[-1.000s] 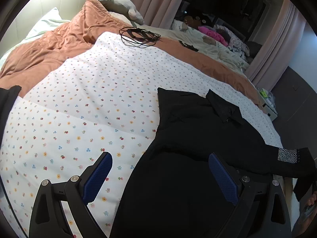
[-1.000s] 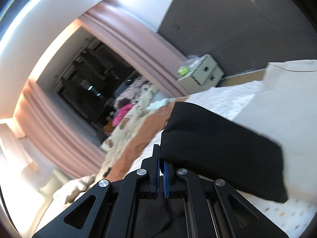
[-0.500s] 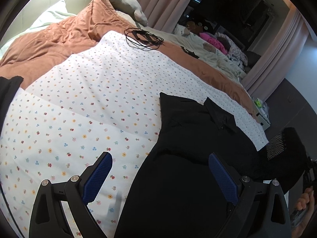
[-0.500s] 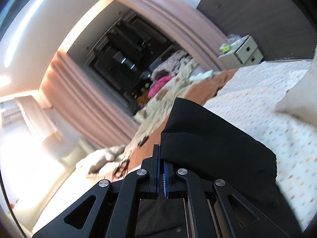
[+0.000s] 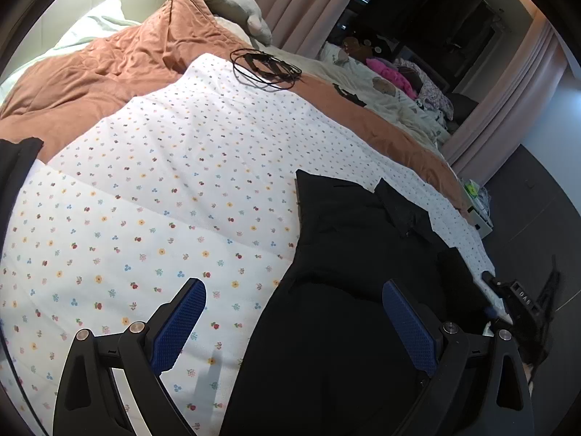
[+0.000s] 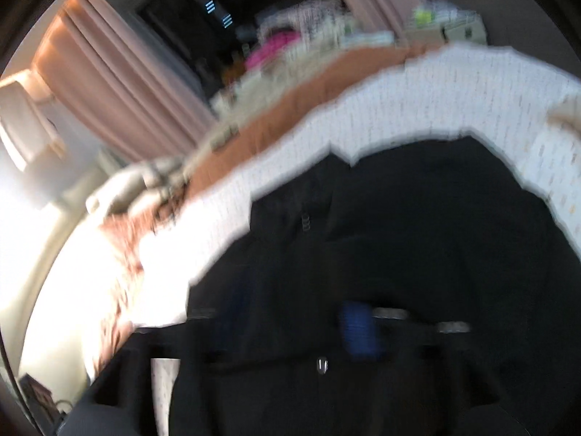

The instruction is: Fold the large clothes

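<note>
A large black shirt (image 5: 348,290) lies spread on the flowered white sheet (image 5: 174,189) of a bed, collar toward the far side. My left gripper (image 5: 294,323) is open and empty, hovering over the shirt's left edge. My right gripper (image 5: 515,301) shows at the shirt's right edge in the left wrist view. The right wrist view is blurred by motion; the black shirt (image 6: 417,225) fills its lower half. One blue pad (image 6: 357,328) shows there with a gap beside it, so the jaws look parted, but I cannot tell for sure.
An orange-brown blanket (image 5: 109,72) and a grey pillow (image 5: 228,11) lie at the head of the bed. A coiled black cable (image 5: 265,67) rests on the sheet's far edge. Another dark cloth (image 5: 14,167) lies at left. A nightstand (image 5: 479,207) stands beyond the bed.
My right gripper swung the held sleeve up and in over the shirt, then down onto its right side; its view is now blurred and the jaws look parted. My left gripper stayed open in place.
</note>
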The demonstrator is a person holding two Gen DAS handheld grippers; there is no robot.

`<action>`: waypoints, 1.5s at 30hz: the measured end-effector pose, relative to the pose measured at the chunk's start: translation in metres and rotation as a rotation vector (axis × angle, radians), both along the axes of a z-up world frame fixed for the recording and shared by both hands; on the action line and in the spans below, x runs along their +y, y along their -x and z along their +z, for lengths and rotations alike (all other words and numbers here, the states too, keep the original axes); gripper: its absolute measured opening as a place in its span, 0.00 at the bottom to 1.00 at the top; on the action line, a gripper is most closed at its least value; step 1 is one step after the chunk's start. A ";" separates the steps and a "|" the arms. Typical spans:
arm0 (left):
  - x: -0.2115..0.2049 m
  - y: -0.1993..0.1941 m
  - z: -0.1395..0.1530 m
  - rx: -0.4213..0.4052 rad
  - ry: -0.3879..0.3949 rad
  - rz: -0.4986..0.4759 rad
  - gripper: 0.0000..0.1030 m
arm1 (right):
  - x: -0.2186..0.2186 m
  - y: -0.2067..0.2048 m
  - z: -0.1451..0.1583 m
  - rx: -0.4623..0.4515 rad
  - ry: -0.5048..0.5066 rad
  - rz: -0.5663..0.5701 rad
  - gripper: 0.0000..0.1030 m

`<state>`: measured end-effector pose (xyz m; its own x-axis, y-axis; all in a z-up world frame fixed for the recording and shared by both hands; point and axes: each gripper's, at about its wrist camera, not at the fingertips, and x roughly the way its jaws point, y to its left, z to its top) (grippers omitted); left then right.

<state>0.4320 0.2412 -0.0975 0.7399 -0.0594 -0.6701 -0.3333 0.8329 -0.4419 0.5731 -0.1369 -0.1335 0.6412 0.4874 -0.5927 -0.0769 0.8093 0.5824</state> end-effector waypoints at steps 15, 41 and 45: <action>-0.041 -0.011 0.000 0.004 -0.063 -0.076 0.95 | -0.091 0.041 -0.045 0.216 -0.285 -0.230 0.77; -0.034 -0.016 -0.005 0.016 -0.062 -0.053 0.95 | -0.027 0.008 0.029 -0.180 -0.028 -0.091 0.03; -0.018 -0.011 -0.004 0.014 -0.048 -0.025 0.95 | 0.037 0.008 0.039 -0.247 0.156 0.060 0.03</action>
<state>0.4429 0.2230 -0.1020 0.7294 -0.0458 -0.6826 -0.3174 0.8612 -0.3969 0.5650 -0.1002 -0.0940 0.7482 0.4443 -0.4928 -0.2514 0.8772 0.4091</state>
